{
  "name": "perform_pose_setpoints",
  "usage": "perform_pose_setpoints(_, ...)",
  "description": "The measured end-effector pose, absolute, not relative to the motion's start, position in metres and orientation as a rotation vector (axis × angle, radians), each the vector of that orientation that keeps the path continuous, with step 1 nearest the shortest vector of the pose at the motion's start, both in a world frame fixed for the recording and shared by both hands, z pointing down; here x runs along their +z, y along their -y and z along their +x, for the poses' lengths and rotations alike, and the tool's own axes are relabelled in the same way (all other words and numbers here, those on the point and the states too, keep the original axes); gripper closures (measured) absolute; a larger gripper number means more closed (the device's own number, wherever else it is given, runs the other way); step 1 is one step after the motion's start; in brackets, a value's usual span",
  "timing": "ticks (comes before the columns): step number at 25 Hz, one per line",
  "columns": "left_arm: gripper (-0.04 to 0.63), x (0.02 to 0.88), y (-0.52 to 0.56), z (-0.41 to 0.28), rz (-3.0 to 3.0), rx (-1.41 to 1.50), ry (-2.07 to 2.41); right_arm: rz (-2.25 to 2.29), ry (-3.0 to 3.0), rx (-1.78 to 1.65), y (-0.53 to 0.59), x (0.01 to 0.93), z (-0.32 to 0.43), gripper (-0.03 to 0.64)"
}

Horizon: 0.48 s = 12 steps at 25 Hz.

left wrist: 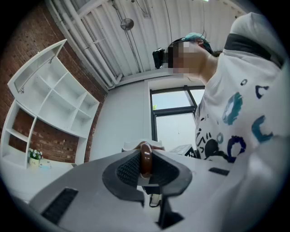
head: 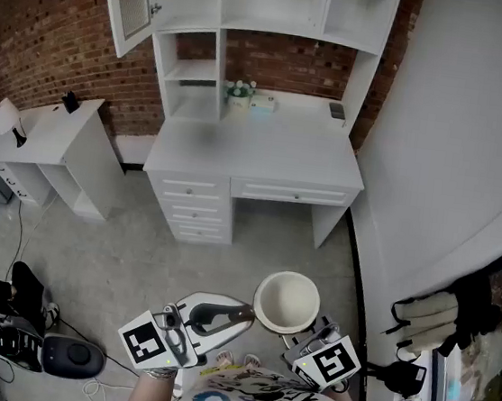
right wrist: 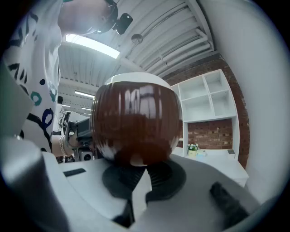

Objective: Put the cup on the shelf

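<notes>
Both grippers are held low before the body, roughly level. The left gripper [head: 242,313] is clamped on the brown handle [left wrist: 145,158] of the cup [head: 287,302]; the right gripper [head: 303,331] is pinched at its base. Beyond the grey floor [head: 125,261], a white desk [head: 258,146] with shelves [head: 257,1] is backed by a brick wall [head: 37,23].

It looks like a staged study corner in a loft-like hall. A white desk [head: 256,155] with shelves [head: 197,70] stands at top centre, against a brick wall [head: 37,23], on a bare concrete floor [head: 116,260].
</notes>
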<state>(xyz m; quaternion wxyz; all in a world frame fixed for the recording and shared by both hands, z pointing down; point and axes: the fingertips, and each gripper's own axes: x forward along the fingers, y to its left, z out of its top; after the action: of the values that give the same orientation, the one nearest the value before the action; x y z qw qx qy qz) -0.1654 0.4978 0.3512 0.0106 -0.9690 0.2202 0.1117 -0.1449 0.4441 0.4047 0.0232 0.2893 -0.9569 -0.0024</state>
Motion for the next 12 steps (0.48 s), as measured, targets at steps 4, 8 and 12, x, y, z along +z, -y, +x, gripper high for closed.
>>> perform_pose_setpoints(4,0.538,0.349,-0.495,-0.171,-3.021,0.352,-0.683,0.899,2.962,-0.012,-0.442,0.403,-0.150,0.591)
perform_pose_setpoints(8,0.538,0.348,-0.496,-0.174,-3.028,0.357,-0.675,0.908,2.960,-0.007,-0.442,0.401,-0.153,0.591)
perform_pose_setpoints(12,0.538,0.348,-0.498,-0.177,-3.038,0.359,-0.659,0.902,2.949,-0.005,-0.445,0.403,-0.156,0.591)
